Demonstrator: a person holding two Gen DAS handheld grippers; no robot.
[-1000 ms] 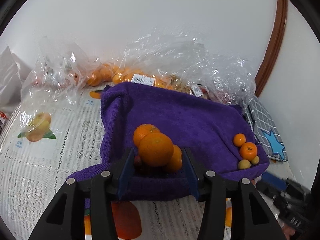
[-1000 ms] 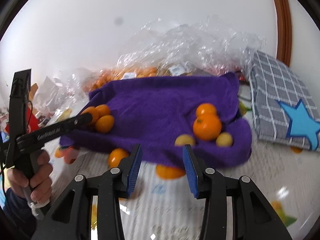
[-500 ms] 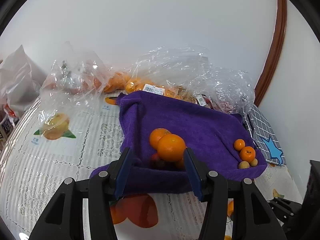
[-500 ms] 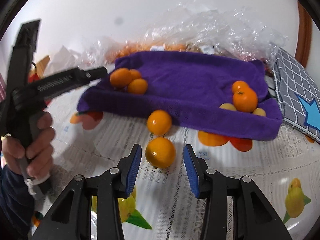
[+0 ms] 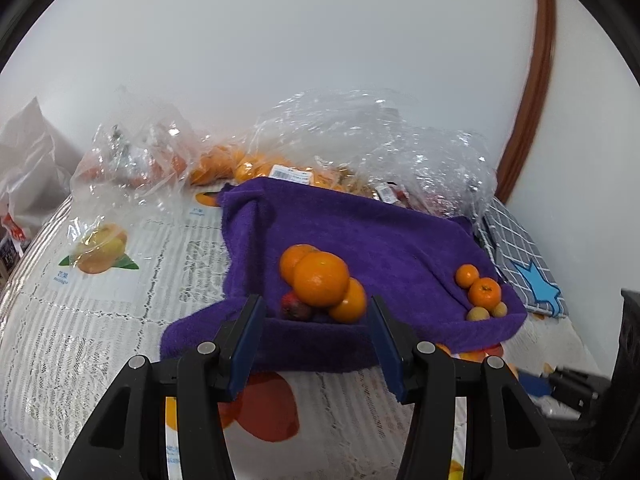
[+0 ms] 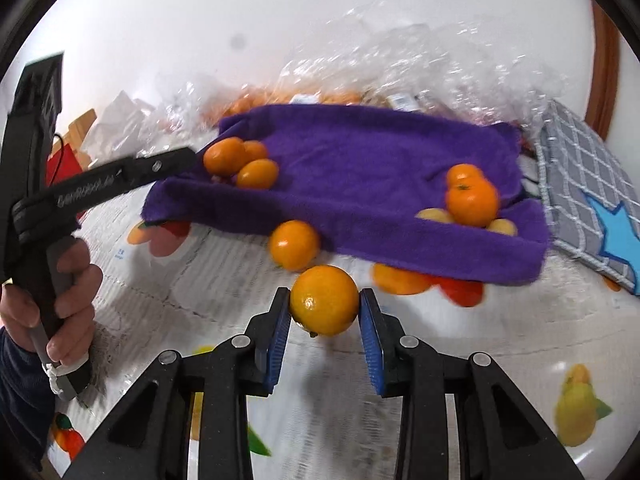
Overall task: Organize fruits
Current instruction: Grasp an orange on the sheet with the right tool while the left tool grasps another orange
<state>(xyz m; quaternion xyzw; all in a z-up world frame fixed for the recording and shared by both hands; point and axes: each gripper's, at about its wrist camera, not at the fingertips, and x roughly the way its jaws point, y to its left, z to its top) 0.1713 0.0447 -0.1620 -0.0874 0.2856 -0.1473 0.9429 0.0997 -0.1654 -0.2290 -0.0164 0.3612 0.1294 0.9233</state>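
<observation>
A purple towel [image 5: 360,236] [image 6: 360,160] lies on the table. A pile of oranges [image 5: 320,278] [image 6: 236,160] sits at its near left corner, with a dark red fruit [image 5: 295,307] beside it. Small oranges and yellowish fruits [image 5: 482,292] [image 6: 472,200] sit at its right corner. My left gripper [image 5: 314,332] is open and empty, just before the pile. My right gripper [image 6: 325,312] has its pads against an orange [image 6: 324,304] on the table. Another orange [image 6: 294,245] lies by the towel's front edge.
Clear plastic bags with oranges [image 5: 248,164] and other fruit [image 5: 132,160] lie behind the towel. A grey checked cloth with a blue star [image 5: 524,256] [image 6: 592,204] is at the right. The tablecloth [image 5: 80,320] has printed fruit pictures. A hand holds the left gripper's handle [image 6: 48,280].
My right gripper moved forward around the loose orange on the table and closed its pads onto it. My left gripper drew back from the pile on the towel.
</observation>
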